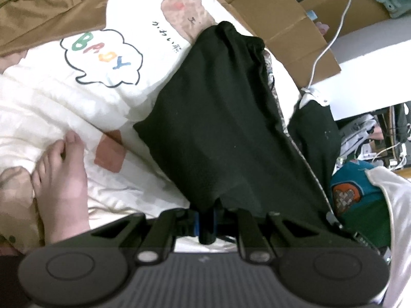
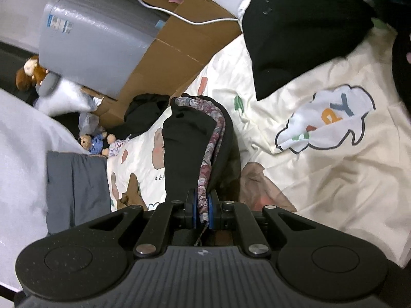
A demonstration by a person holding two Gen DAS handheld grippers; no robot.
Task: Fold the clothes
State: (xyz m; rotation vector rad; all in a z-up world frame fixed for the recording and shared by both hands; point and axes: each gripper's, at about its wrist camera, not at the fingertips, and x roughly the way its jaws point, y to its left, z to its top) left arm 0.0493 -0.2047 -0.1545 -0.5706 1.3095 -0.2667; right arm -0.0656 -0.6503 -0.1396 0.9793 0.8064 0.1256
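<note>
cream printed bedsheet (image 2: 334, 179), cardboard boxes (image 2: 179, 51) beside bed

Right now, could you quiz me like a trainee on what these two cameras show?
1. True or false: both grippers are shut on the black garment.
2. What word is printed in coloured letters on the cream bedsheet?
3. What shows between the right gripper pads? A) a white cable B) patterned lining C) a teddy bear

Key: 1 true: the left gripper clamps it too. 2 BABY. 3 B.
</note>
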